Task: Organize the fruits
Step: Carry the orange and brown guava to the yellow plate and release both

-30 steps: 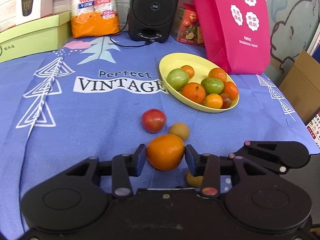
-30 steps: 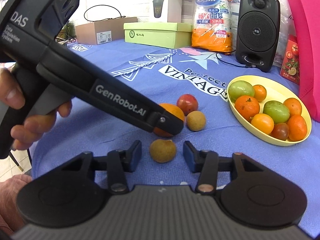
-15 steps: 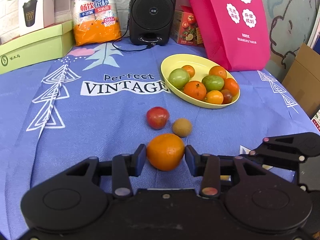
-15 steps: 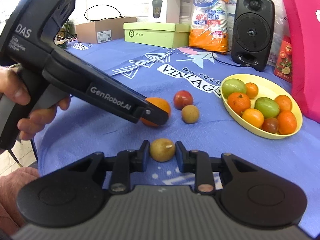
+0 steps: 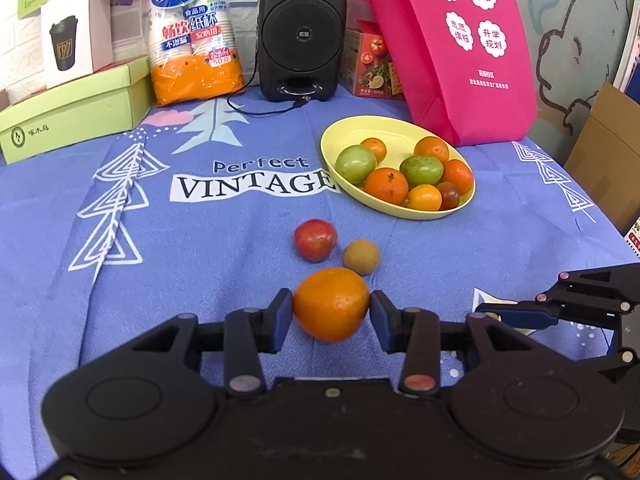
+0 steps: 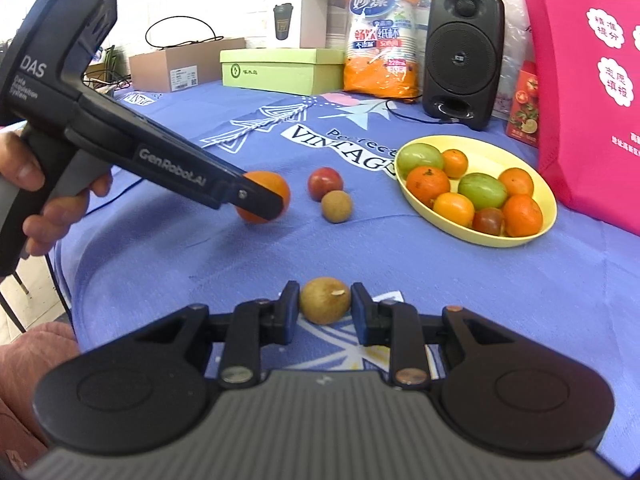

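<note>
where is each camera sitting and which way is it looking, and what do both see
Left wrist: sits on the left gripper, looking forward and down across the blue cloth at the orange pinched between its fingers; the right gripper's tip shows at the right edge.
Right wrist: sits on the right gripper, looking forward and down at the small brown fruit it grips; the hand holding the left gripper shows at left.
Shared: the orange, yellow bowl, red fruit, speaker.

A blue printed tablecloth (image 5: 160, 264) covers the table; a white brick wall (image 5: 16, 40) stands behind.
</note>
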A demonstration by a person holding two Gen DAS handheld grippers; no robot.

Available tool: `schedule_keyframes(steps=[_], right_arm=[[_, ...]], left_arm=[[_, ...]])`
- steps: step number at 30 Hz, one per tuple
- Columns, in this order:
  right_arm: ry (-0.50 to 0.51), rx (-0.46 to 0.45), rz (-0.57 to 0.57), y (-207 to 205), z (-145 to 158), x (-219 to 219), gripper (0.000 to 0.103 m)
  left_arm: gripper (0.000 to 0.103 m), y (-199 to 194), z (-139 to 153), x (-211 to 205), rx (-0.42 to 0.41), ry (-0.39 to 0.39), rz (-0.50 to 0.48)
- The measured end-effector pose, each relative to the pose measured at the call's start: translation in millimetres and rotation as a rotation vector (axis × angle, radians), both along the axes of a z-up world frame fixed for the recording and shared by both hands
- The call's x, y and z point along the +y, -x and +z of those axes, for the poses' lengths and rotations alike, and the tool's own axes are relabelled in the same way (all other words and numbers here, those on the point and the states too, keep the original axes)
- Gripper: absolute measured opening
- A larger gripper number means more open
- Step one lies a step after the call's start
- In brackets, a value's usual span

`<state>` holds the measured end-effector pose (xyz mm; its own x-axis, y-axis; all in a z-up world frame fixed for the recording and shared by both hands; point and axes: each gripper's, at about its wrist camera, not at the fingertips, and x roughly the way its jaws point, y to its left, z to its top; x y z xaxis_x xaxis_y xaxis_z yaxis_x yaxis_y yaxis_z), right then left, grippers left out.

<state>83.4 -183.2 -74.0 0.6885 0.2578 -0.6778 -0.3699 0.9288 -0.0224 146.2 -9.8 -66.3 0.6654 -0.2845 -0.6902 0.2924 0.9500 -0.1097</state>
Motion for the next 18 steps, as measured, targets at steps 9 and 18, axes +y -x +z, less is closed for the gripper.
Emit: schedule_keyframes(steps=[9,18], right_arm=[[-0.001,-0.005,-0.024,6.8,3.5,-10.7,0.027],[0.022,-0.073,-0.065,-22.2,23.6,-33.7,0.027]], left_arm=[[0.041,9.7,18.0,7.8,-0.041,0.011,-0.008],[0.041,-28.0,40.7,-19.6,-0.081,-0.007,-0.076]])
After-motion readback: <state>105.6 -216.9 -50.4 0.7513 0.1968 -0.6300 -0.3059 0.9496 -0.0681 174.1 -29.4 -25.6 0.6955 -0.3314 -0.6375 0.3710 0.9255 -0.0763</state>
